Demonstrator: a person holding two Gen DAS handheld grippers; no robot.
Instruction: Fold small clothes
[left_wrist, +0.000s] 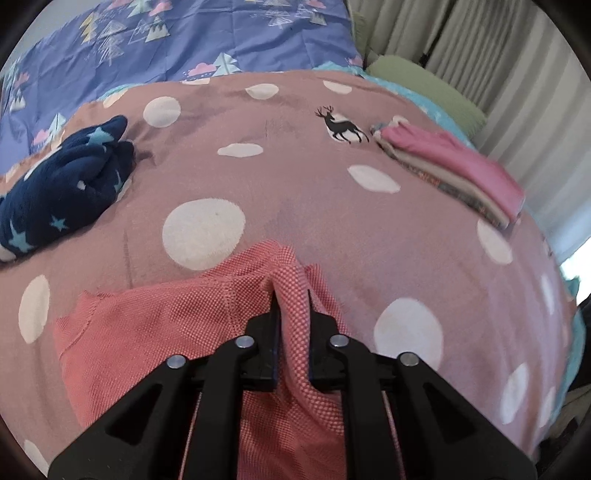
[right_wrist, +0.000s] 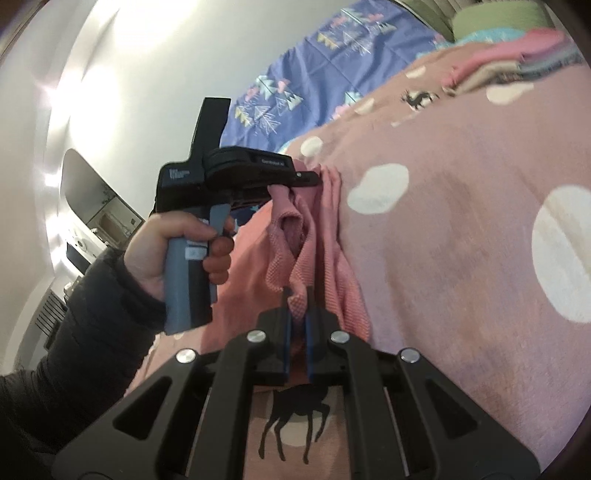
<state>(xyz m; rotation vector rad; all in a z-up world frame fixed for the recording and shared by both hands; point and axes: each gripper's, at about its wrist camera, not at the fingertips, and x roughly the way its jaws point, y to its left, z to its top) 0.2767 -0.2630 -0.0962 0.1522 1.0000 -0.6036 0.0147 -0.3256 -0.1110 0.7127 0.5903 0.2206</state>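
Observation:
A coral-pink knit garment (left_wrist: 155, 332) lies low on the pink dotted bedspread (left_wrist: 295, 177). My left gripper (left_wrist: 291, 295) is shut on a bunched fold of it and lifts that fold slightly. In the right wrist view the same garment (right_wrist: 314, 243) hangs stretched between both grippers. My right gripper (right_wrist: 297, 295) is shut on its near edge. The left gripper (right_wrist: 310, 179), held in a hand, pinches the far edge.
A crumpled navy garment with stars (left_wrist: 62, 192) lies at the left. A stack of folded clothes with a pink top piece (left_wrist: 454, 170) sits at the right. A blue tree-print quilt (left_wrist: 184, 37) lies behind, curtains (left_wrist: 480, 55) beyond.

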